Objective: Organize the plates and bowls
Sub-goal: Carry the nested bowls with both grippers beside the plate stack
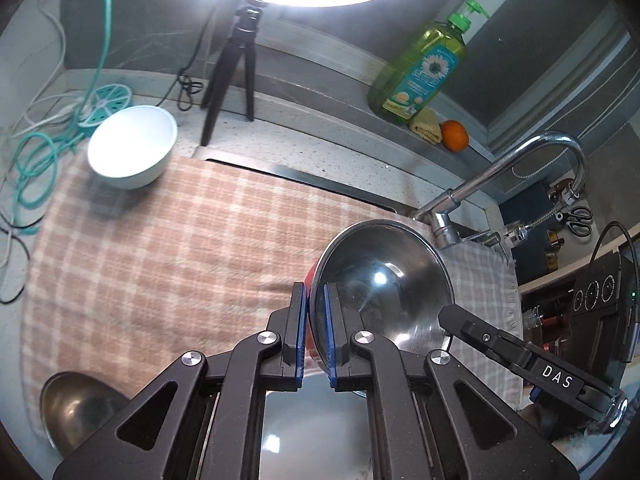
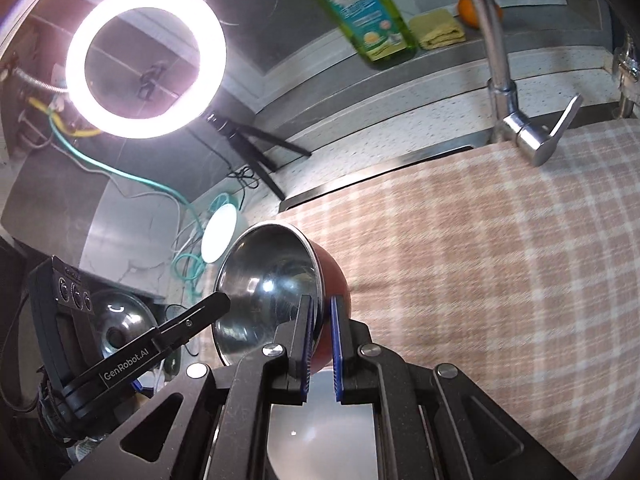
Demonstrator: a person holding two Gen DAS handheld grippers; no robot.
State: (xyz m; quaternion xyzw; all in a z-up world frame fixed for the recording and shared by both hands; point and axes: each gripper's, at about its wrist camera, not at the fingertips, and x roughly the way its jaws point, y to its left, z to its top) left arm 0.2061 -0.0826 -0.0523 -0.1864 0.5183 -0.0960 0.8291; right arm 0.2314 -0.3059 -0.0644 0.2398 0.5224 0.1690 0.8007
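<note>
Together, the left claw (image 1: 317, 322) and right claw (image 2: 322, 334) clamp one red-backed steel bowl's (image 1: 384, 280) opposite rims; it hangs above the checked cloth (image 1: 160, 248).

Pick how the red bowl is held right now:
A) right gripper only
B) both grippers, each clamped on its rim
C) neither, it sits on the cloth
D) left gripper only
B: the left gripper pinches one side of the red bowl rim, and the right gripper pinches the opposite side, with the bowl tilted up off the plaid cloth.
</note>
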